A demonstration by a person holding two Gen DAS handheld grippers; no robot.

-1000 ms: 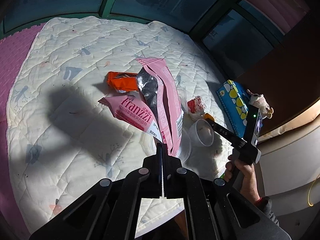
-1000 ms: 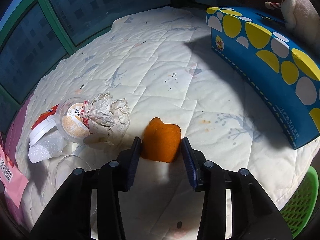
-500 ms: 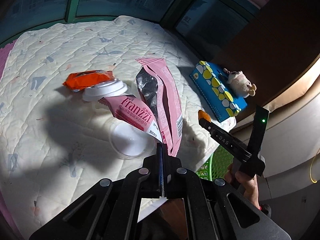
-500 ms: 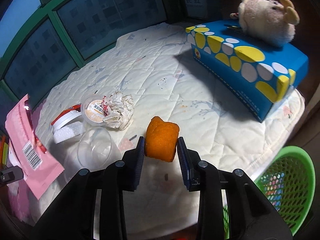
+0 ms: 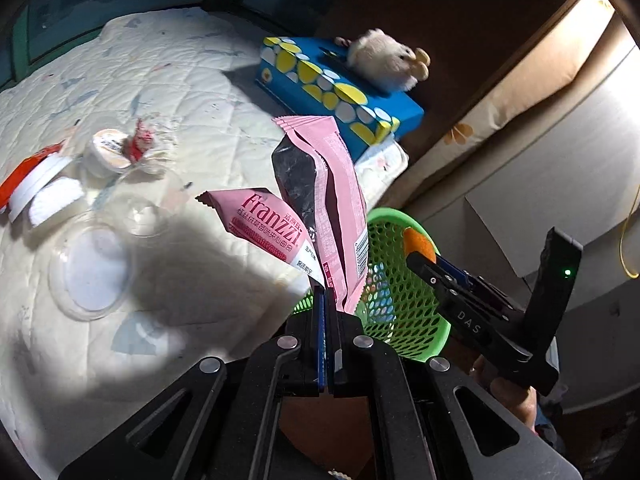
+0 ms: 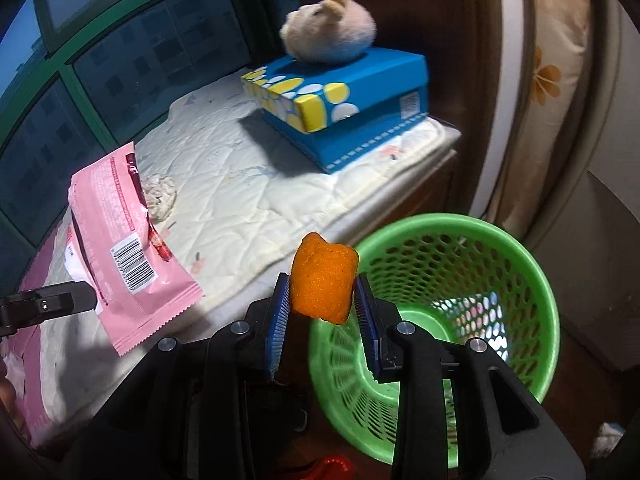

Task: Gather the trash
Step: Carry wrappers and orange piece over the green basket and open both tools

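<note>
— How does the left gripper [image 5: 325,300] stand?
— Its jaws are pressed flat together, blue pads meeting, and it angles downward, pinching the corners of the pink Franzzi wrappers [image 5: 320,208] that stick up past its tips.
— And the right gripper [image 6: 322,300]?
— It also tilts down, its blue ribbed pads [image 6: 279,312] clamped on either side of an orange spongy chunk [image 6: 323,278] held out beyond the fingertips.
— Is the person visible?
— Only a hand [image 5: 514,398], wrapped around the right gripper's handle, low at the right of the left wrist view.

Quilted bed [image 5: 192,92]: blue box [image 5: 340,92], cups [image 5: 90,268].
</note>
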